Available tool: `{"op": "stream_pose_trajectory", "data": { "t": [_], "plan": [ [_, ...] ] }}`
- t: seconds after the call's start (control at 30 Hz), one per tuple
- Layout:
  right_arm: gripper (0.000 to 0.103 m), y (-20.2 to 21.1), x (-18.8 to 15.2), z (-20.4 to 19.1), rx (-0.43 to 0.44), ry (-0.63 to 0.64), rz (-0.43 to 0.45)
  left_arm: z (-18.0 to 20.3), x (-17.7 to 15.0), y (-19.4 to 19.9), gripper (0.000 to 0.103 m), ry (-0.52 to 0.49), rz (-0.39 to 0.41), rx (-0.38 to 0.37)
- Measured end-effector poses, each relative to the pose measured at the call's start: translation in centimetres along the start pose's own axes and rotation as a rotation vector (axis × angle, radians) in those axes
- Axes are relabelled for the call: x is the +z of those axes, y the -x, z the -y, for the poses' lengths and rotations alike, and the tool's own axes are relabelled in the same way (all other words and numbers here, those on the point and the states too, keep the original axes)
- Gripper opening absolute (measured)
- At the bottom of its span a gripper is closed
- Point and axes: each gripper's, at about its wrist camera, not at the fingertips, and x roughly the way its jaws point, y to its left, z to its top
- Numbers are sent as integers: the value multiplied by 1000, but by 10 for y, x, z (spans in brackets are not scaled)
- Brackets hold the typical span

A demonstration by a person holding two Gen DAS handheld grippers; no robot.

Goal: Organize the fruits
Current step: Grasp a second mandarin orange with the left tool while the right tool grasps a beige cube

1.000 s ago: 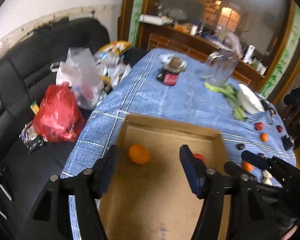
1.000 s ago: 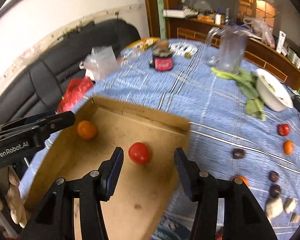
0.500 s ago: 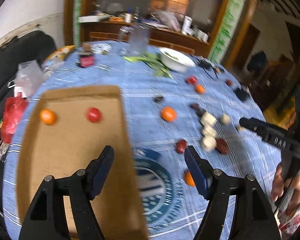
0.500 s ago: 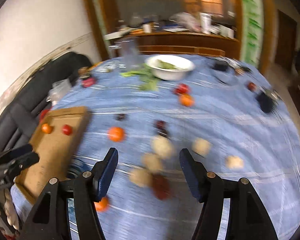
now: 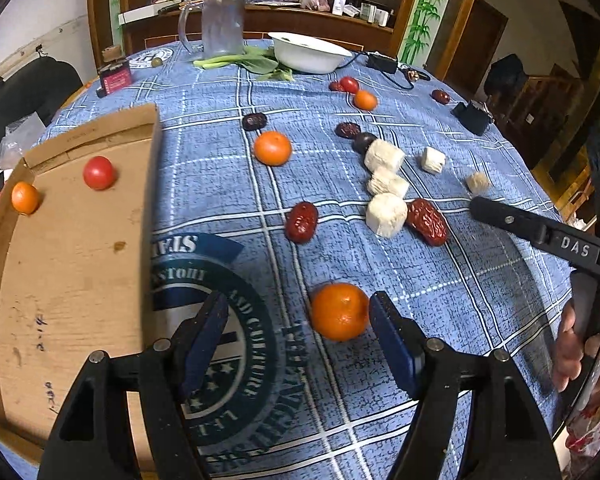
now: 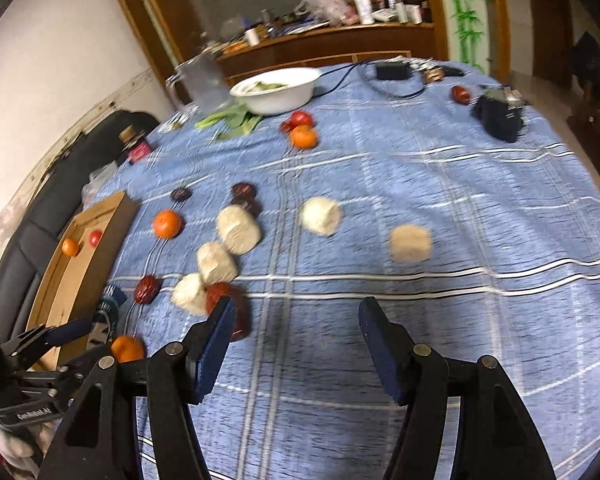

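A blue checked woven cloth [image 5: 380, 264], matt and slightly coarse, covers the bench. At its left edge lies a shallow brown cardboard tray [image 5: 68, 264], dull and stained. The round orange mandarin [image 5: 339, 311] has dimpled, faintly shiny peel. The wrinkled red date [image 5: 301, 221] looks leathery. The white bowl [image 5: 308, 53] is smooth and glossy.

blue cloth with white plaid lines [image 5: 380, 264], plain brown cardboard tray [image 5: 72, 280], bright orange round mandarin [image 5: 339, 311], wrinkly dark red date [image 5: 301, 222], white bowl [image 5: 308, 57]
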Motion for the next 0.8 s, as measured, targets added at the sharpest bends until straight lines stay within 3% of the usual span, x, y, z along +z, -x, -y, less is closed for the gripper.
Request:
{"op": "stream_pose_trajectory", "data": {
  "t": [0.27, 0.43, 0.63, 0.73, 0.8],
  "plan": [
    [68, -21, -5, -17, 15, 57, -29, 17, 0, -10, 71, -79, 32, 25],
    [68, -29, -6, -25, 6, 89, -39, 25, -4, -23, 47, -116, 3, 19],
    [68, -36, -5, -28, 9, 93, -43, 22, -4, -23, 47, -97, 17, -6],
    [68, -35, -1, -26, 10, 80, -31, 19, -4, -23, 35, -79, 22, -2],
    [68, -34, 3, -24, 9, 69, -22, 16, -3, -22, 32, -62, 25, -7]
  ]
}}
